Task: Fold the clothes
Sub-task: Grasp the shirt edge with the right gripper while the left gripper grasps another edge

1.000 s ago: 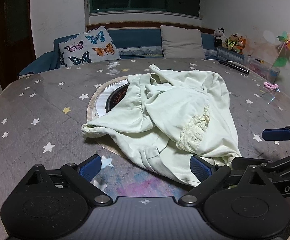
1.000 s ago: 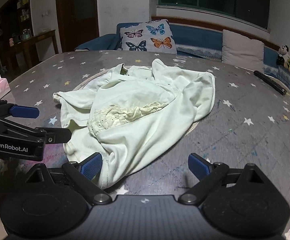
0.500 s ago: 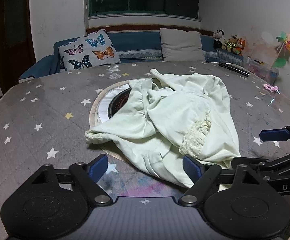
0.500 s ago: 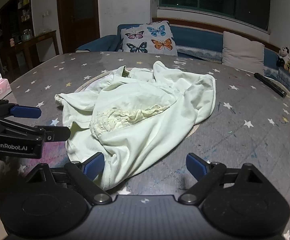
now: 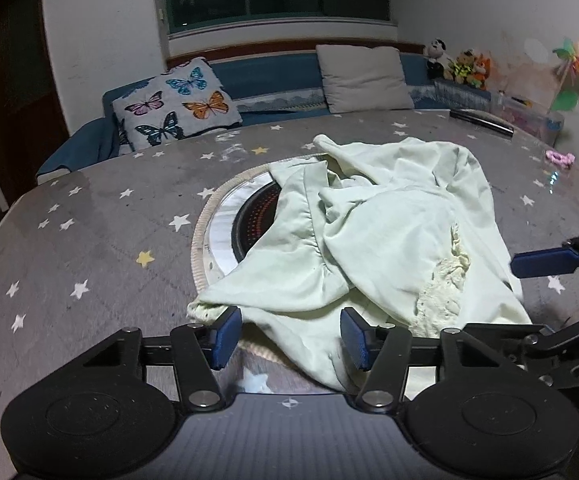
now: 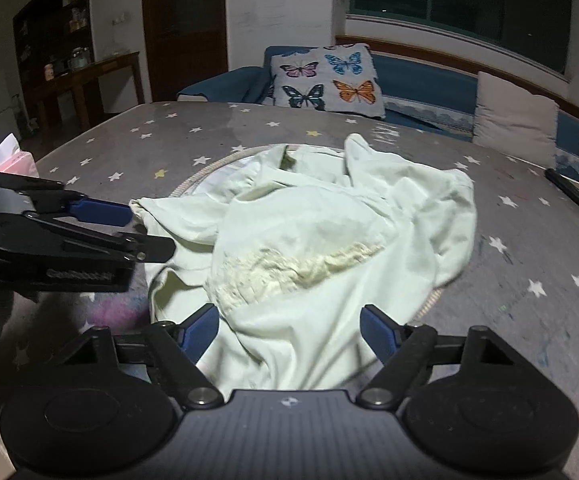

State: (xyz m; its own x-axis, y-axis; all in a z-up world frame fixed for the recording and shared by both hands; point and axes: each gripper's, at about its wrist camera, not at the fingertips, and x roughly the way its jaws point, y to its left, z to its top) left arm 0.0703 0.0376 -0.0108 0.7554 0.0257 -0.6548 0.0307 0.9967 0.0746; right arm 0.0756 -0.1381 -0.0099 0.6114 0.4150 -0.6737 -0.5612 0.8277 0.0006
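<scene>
Pale green garment (image 5: 389, 240) lies crumpled over the round hotplate (image 5: 245, 224); near its front hem, left gripper (image 5: 291, 338) and right gripper (image 6: 289, 330) are closing, pads still apart around cloth.

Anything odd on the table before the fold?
Yes: the pale green garment lies crumpled, partly over the round burner inset in the table, not on flat tabletop. Both claws, left claw and right claw, are closing with its near hem between them.
</scene>
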